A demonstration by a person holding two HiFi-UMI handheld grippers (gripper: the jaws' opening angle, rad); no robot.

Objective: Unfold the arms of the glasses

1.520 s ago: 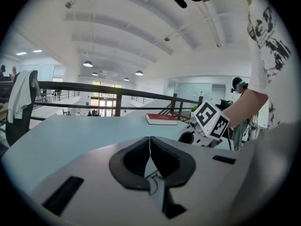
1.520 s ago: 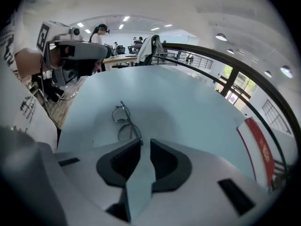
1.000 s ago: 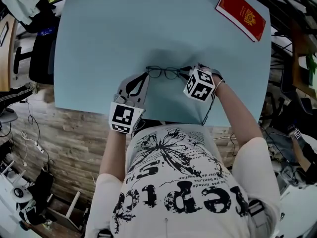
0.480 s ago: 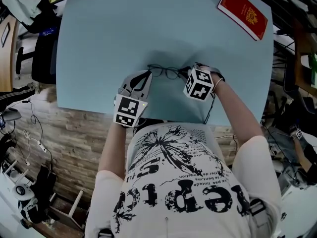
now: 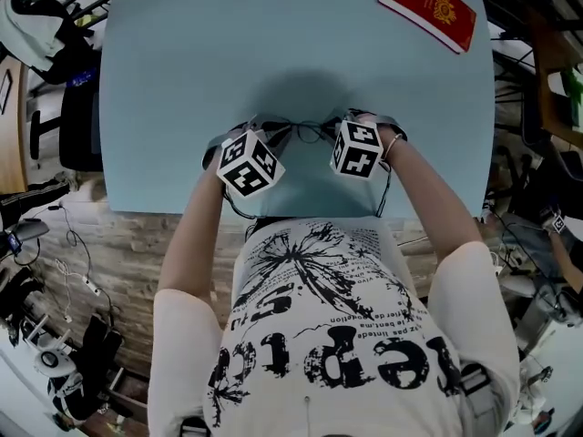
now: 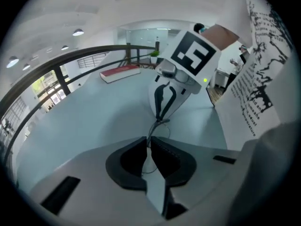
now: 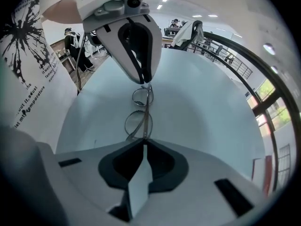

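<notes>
- My left tongs (image 6: 148, 144), grey with black pads and a white cube of black square markers, are pressed together on a thin dark wire at the left end of the glasses
- My right tongs (image 7: 143, 142), of the same make, have just been closing and now pinch the right end of the frame, with the pads almost meeting on it
- The thin, dark, wire-rimmed glasses (image 7: 141, 109) with two round lenses stretch straight between the two pairs of tips, over the pale blue, flat table (image 5: 182, 62), close to its near edge and about midway along it
- From the right gripper view I see the frame nearly edge-on, one lens behind the other, running from my tips to the left tongs' tips
- I cannot tell whether the glasses touch the table or sit just above it, nor whether the arms lie folded behind the lenses
- Both tongs slant down toward the table from its near edge, tips pointing away from me, and the marker cubes sit side by side just inside that edge
- A red, rectangular booklet (image 5: 428, 9) with a gold emblem lies flat at the table's far right corner, well apart from the glasses and both tongs
- Between that corner and the near edge the table's surface is plain, with a soft shadow around the glasses
- My white shirt (image 5: 328, 335) with black print is just on my side of the table's near edge
- Pale wooden flooring (image 5: 137, 253) shows beside the shirt, below the table's near left corner
</notes>
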